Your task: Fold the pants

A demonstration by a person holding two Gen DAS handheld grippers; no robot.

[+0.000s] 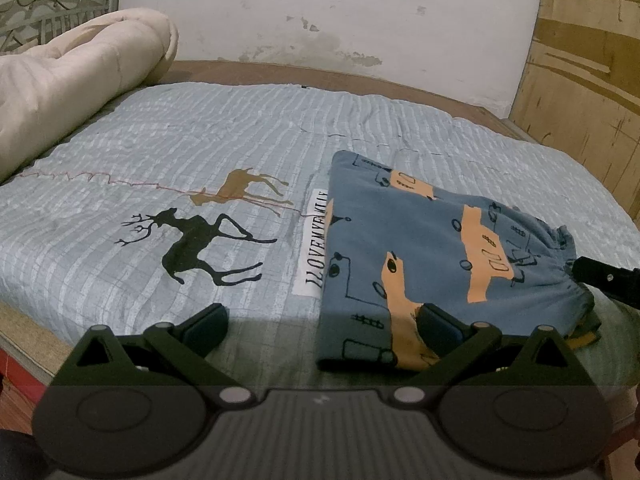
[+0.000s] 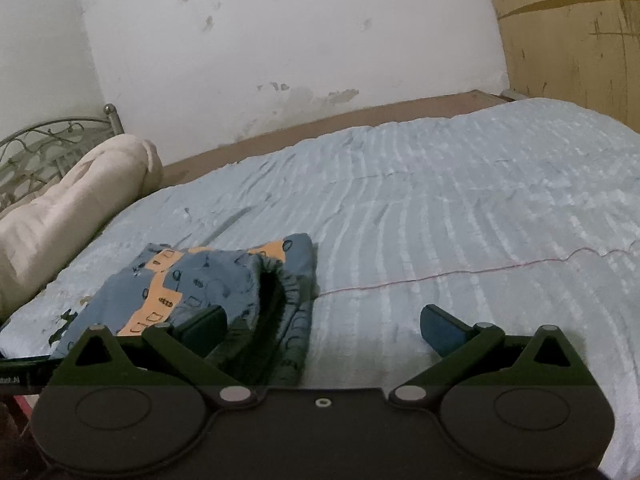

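Left tongs (image 1: 322, 328), right tongs (image 2: 322, 326): black linkage arms, silver rivets, blue-padded fingers (image 2: 442, 330), ribbed base.

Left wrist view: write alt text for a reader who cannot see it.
Folded blue pants with orange patches lie on a pale blue bedspread printed with two deer. The left gripper is open in the foreground, one finger over the pants' near edge. A rolled cream quilt lies far left, and the right gripper enters at the right edge.
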